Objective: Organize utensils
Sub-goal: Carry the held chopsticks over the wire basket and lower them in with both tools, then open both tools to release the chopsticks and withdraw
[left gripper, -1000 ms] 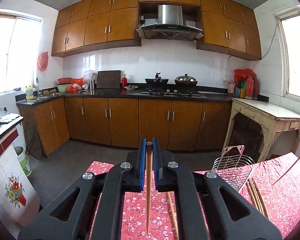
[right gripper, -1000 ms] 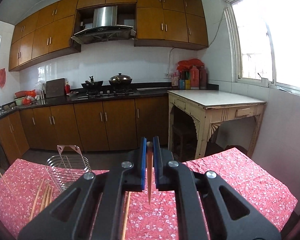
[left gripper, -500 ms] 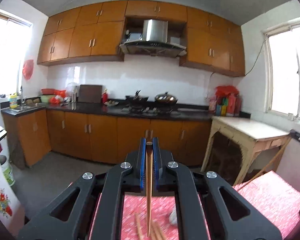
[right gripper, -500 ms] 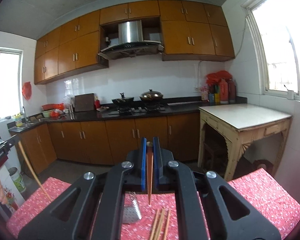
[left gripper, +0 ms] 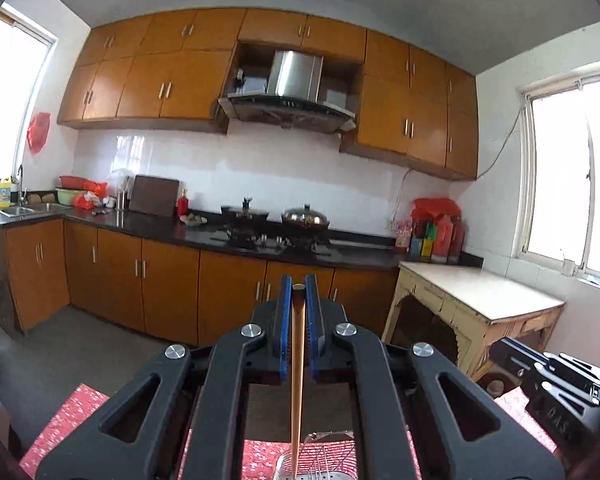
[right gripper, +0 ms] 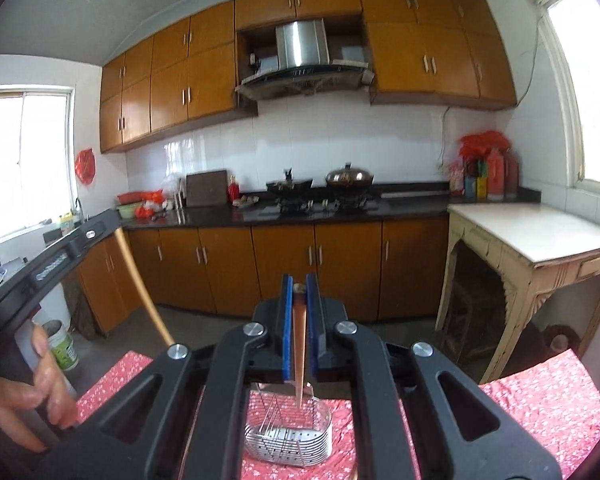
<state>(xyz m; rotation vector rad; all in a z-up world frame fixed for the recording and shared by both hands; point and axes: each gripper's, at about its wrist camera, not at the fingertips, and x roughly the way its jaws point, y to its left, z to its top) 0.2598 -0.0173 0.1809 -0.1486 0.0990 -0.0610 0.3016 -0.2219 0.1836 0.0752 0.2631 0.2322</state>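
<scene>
Each claw, left [left gripper: 297,312] and right [right gripper: 299,312], clamps one chopstick [right gripper: 299,356]; above the basket [right gripper: 288,436] at lower centre, misaimed tips strike its rim.

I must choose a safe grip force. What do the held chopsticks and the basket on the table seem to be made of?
Chopstick in the left gripper: probably bamboo or wood, light tan and matte. Chopstick in the right gripper: similar, a darker reddish brown. Basket: apparently steel wire with a perforated base, bright and shiny.
</scene>
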